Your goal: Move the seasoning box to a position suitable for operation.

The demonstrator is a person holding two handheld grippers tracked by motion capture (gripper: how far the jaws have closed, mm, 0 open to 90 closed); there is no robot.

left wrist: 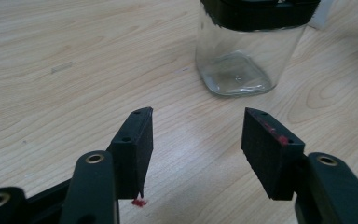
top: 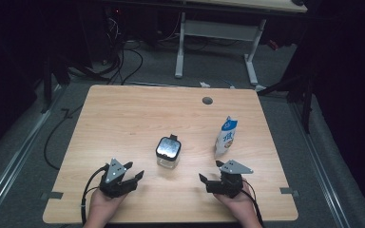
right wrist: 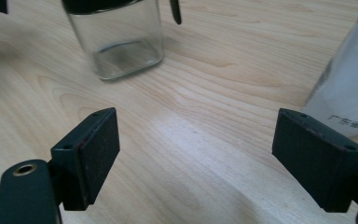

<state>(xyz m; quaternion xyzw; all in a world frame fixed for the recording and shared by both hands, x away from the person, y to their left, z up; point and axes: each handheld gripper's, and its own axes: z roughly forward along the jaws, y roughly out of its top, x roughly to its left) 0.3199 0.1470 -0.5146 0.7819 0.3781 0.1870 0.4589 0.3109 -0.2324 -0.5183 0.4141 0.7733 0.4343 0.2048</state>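
Resting at lower left and lower right of the high view: left gripper and right gripper, both spread, pinching nothing, flanking glass jar; milk carton standing right of centre.

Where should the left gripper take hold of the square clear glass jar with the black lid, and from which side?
Probably low on the square clear glass jar with the black lid, coming level from the near left, where the open left gripper already faces it. Its flat upright walls suit the flat fingers; the lid clasp sits on the far side.
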